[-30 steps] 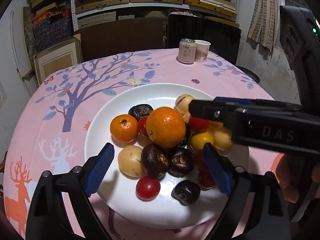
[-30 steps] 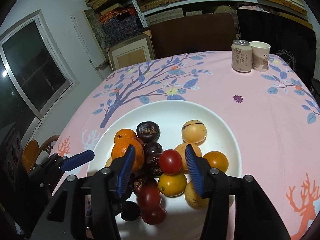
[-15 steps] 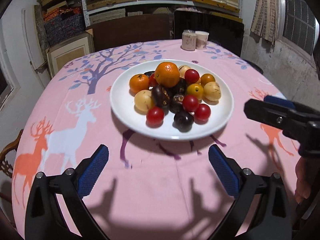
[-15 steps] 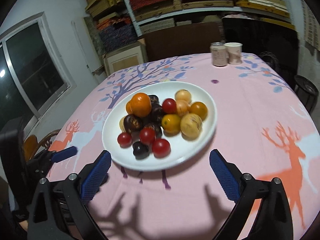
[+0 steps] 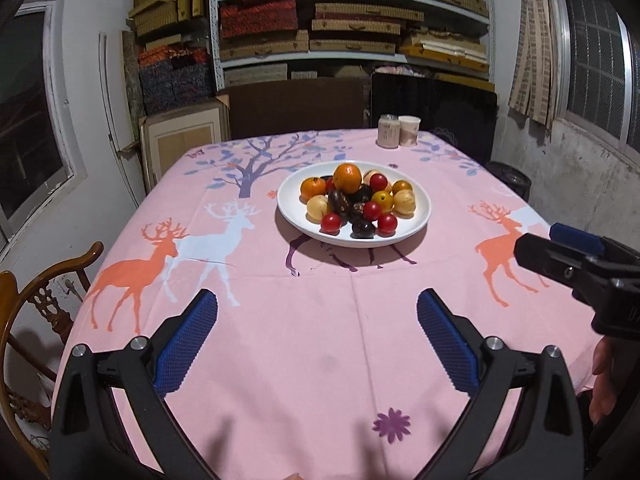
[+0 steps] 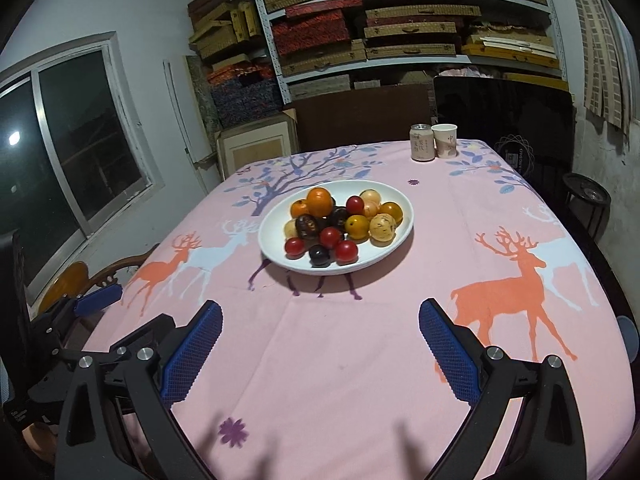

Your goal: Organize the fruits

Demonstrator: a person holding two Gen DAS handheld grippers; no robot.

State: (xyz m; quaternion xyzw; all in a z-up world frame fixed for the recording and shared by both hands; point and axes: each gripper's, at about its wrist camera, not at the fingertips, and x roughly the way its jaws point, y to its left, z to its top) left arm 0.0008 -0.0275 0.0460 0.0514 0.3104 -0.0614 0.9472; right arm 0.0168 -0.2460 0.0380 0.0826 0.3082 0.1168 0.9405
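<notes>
A white plate (image 5: 420,216) (image 6: 394,248) sits mid-table, heaped with fruit: a large orange (image 5: 347,178) (image 6: 319,201) on top, red tomatoes (image 5: 331,222) (image 6: 346,251), dark passion fruits (image 5: 363,229) (image 6: 319,255) and pale yellow fruits (image 5: 404,203) (image 6: 382,228). My left gripper (image 5: 316,334) hangs open over the near tablecloth, well short of the plate, nothing between its blue pads. My right gripper (image 6: 320,338) is likewise open and empty near the front edge. Each gripper shows at the edge of the other's view.
The pink deer-print tablecloth (image 5: 320,360) covers the table. A can (image 6: 421,142) and a paper cup (image 6: 445,140) stand at the far edge. A wooden chair (image 5: 44,300) is at the left. Shelves of boxes (image 5: 352,32) fill the back wall.
Both grippers have pulled back from over the plate toward the near table edge and risen. The right gripper's jaws went from narrow over the fruit to wide; the left's widened slightly. Nothing is carried.
</notes>
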